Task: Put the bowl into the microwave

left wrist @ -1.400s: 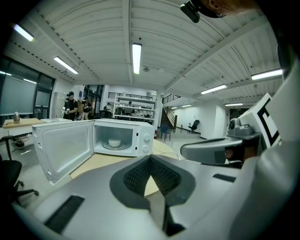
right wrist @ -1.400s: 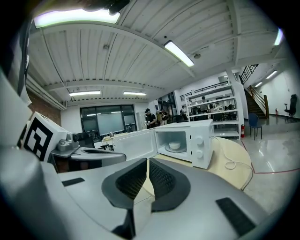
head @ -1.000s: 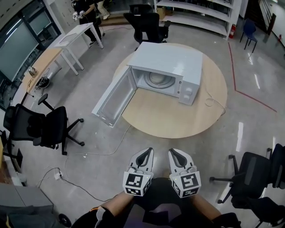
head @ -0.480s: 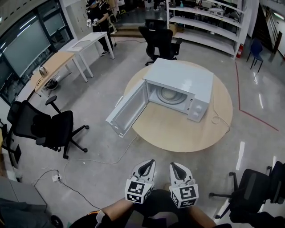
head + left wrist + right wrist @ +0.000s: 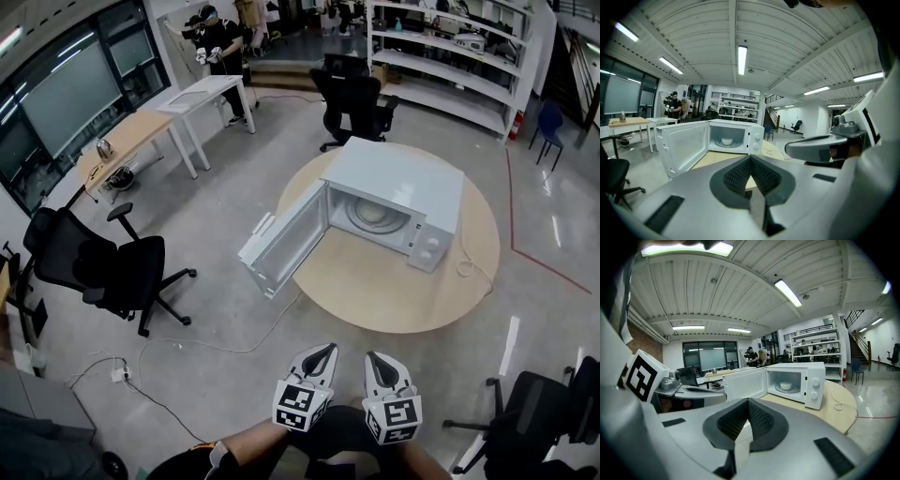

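Left tool (image 5: 322, 354), right tool (image 5: 375, 361): both closed, empty. Bowl (image 5: 786, 386) at 12 o'clock inside open microwave (image 5: 403, 178) on surface (image 5: 375, 295); probably ceramic: rigid, light, breakable; grip rim.

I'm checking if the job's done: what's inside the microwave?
A white bowl sits on the turntable in the microwave, door open. Whatever the bowl holds is hidden by its rim.

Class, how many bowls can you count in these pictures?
1: the bowl sits inside the open microwave on the round table. Others may be hidden.
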Demonstrator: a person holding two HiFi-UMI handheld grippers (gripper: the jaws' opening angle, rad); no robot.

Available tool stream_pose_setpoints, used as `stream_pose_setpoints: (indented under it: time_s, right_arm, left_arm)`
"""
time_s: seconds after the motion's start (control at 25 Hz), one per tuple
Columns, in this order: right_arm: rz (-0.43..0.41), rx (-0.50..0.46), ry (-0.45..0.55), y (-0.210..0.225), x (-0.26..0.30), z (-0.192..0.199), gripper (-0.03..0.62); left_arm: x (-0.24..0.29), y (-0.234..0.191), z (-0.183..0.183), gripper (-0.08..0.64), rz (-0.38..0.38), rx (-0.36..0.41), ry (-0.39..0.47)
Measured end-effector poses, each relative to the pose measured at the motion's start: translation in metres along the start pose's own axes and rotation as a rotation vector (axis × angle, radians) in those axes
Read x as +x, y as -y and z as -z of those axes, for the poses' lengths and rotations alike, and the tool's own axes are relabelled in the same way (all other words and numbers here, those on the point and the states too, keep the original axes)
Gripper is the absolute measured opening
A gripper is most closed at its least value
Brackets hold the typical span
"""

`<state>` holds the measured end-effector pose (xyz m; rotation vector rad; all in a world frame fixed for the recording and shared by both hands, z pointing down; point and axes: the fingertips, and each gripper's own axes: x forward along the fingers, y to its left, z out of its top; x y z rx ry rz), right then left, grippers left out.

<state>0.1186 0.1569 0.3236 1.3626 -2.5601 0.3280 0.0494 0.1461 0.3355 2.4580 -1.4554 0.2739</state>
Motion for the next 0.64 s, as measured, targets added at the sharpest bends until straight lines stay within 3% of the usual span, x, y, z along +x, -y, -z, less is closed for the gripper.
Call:
stream_pose_setpoints:
  time_s: [0.64]
  right_arm:
    - [-0.017, -0.011, 0.030, -0.014, 0.028, -0.011, 0.015]
  left_arm:
    - [-0.004, -0.034, -0.008, 0.046, -0.028, 0.009, 0.032]
